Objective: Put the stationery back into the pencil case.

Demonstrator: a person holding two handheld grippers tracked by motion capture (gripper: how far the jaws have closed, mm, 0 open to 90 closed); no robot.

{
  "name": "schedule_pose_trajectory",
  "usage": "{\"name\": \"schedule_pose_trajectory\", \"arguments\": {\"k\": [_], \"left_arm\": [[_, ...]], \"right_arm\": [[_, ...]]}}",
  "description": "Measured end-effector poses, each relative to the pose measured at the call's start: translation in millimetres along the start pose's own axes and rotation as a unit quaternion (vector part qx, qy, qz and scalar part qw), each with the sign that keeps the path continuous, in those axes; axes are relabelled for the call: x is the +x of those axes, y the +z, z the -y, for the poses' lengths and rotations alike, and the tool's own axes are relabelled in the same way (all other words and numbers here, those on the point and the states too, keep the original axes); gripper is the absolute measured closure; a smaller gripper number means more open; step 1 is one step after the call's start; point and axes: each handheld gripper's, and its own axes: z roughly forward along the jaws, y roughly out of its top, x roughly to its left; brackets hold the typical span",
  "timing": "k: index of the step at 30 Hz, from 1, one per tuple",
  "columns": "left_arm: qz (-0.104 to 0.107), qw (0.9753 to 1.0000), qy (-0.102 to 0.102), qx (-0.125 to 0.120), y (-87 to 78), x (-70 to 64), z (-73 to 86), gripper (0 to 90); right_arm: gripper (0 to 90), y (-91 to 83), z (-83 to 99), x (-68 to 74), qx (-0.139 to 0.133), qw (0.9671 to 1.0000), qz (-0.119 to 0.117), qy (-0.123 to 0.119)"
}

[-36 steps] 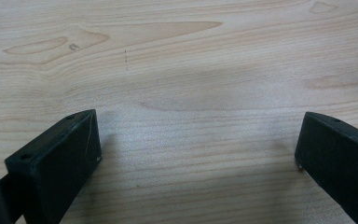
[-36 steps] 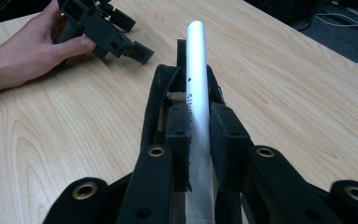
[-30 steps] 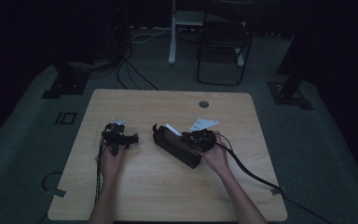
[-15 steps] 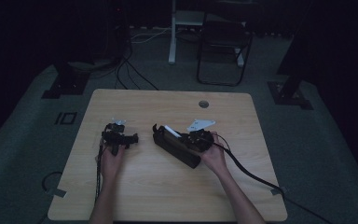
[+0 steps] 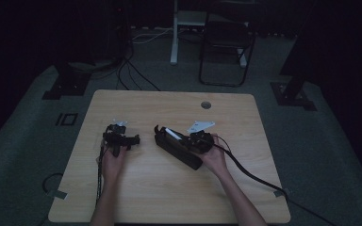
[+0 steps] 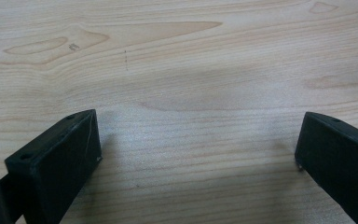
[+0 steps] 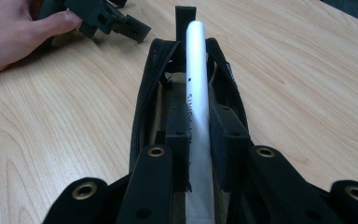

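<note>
one slim white cylindrical pen-like stick [image 7: 197,107], smooth and matte with small dark lettering running along its side and a tiny dark dot above the print, lies lengthwise over the open mouth of a long black fabric zip case [image 7: 156,79]. its far end reaches toward the case's far end, where a short black tab stands upright, and its near end runs down between the jaws of the right gripper [image 7: 200,140]. those two black jaws stand close together, one on each side of the stick and pressed against it, so the right gripper is clamped on the stick with only the stick's width between them. in the high view the same white stick [image 5: 172,134] shows as a pale streak on top of the case [image 5: 176,148], near the middle of the light wooden table [image 5: 169,188], with the right gripper [image 5: 195,140] at the case's right end and the person's right hand [image 5: 214,157] behind it. the left gripper [image 5: 122,140] rests on the table well apart, to the left of the case, held by the left hand [image 5: 113,162]. in the left gripper view its jaws stand wide apart over bare wood grain [image 6: 191,93] with nothing between them.
</note>
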Motion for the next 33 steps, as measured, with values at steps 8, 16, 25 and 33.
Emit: {"name": "schedule_pose_trajectory", "arguments": {"k": [8, 16, 25, 33], "left_arm": [[0.000, 1.0000, 0.000, 0.000, 0.0, 0.0, 0.0, 0.5], [0.000, 1.0000, 0.000, 0.000, 0.0, 0.0, 0.0, 0.5], [0.000, 1.0000, -0.001, 0.000, -0.1, -0.2, 0.1, 0.5], [0.000, 1.0000, -0.001, 0.000, -0.1, -0.2, 0.1, 0.5]], "right_arm": [[78.5, 2.1, 0.9, 0.5, 0.005, 1.0000, -0.003, 0.002], [66.5, 1.6, 1.1, 1.9, -0.001, 0.9999, -0.015, -0.001], [51.8, -13.1, -3.8, 4.0, -0.040, 0.9992, -0.001, 0.004], [49.4, -21.6, -4.0, 9.8, -0.041, 0.9990, 0.016, -0.009]]}}
